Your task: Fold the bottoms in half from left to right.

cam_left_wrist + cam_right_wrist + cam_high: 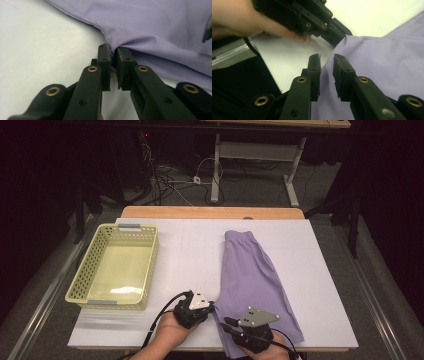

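1. Purple shorts (pixel 252 280): lying flat on the right half of the white table (pixel 190 250), waistband toward the far edge, hems at the near edge.
2. Left gripper (pixel 113 53): jaws pinched together on the shorts' left edge near the hem; the fabric puckers at the tips.
3. Right gripper (pixel 327 60): over the near left corner of the shorts, jaws slightly apart, fabric beneath them, pads not pressing it.
4. Clearance: the two grippers stand close together at the near table edge.
5. Yellow basket (pixel 82 285): on the left side, well apart from the shorts, bare tabletop between them.
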